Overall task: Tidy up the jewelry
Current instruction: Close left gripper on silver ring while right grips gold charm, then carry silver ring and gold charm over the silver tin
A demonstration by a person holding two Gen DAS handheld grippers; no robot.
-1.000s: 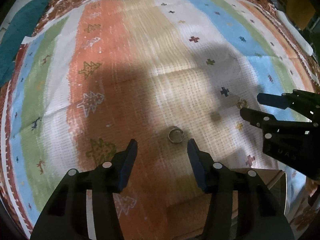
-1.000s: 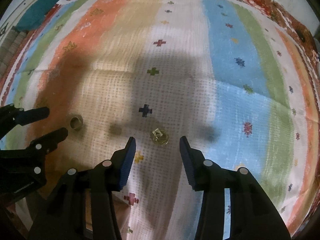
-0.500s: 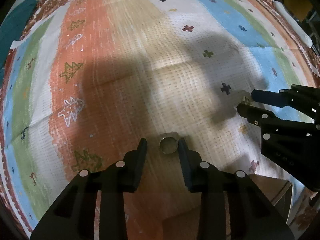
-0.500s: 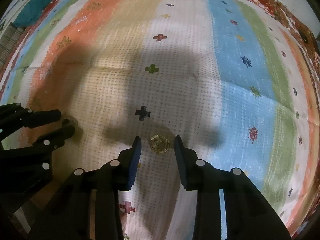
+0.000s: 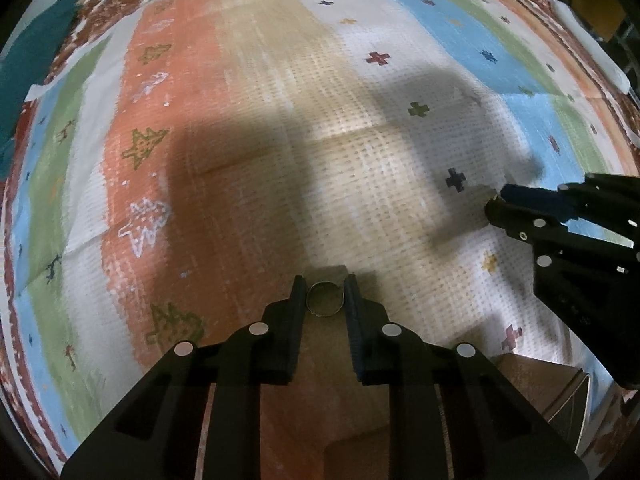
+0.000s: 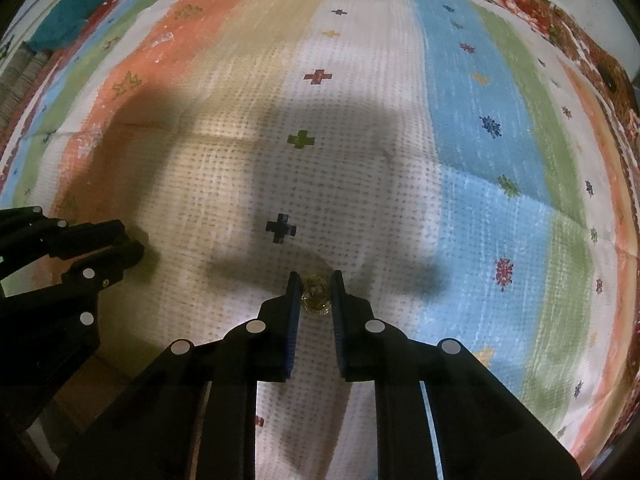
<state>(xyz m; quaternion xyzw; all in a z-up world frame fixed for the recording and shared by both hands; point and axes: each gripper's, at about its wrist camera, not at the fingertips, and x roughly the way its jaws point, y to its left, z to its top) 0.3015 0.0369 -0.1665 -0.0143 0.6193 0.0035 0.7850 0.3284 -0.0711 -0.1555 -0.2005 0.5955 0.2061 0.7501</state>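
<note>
- Metal band, plain: in the left wrist view the plain ring (image 5: pixel 325 299) sits directly between the fingertips of the left gripper (image 5: pixel 325 294), at 12 o'clock from the camera and low in the frame, resting on the tan stripe of the striped cloth (image 5: pixel 256 128).
- Left jaws have just been closing on it. Both pads (image 5: pixel 298 300) now appear to touch the band at 9 and 3 o'clock; the ring lies flat, opening upward, so the pinch runs across its width. Judgement: grip made, lift not yet begun.
- Same view, 3 o'clock: the right gripper (image 5: pixel 495 203) is nearly shut, with a small gold glint at its tips. A brown box corner (image 5: pixel 536 376) shows at 4 to 5 o'clock, near the left gripper.
- Right wrist view: the ornate gold ring (image 6: pixel 316 295) sits between the right gripper's (image 6: pixel 316 292) fingertips at 12 o'clock, on the white dotted stripe just below a dark cross motif (image 6: pixel 281 229).
- Right jaws have also just been closing; both pads look pressed on the ring's sides. Clamped, in my reading.
- Left gripper appears at 9 o'clock here, well apart from the gold ring.
- Pose: both grippers point steeply down at the cloth, each nearer its own ring. Judgement: the coming move is a straight lift; slip of the thin band is the risk.
</note>
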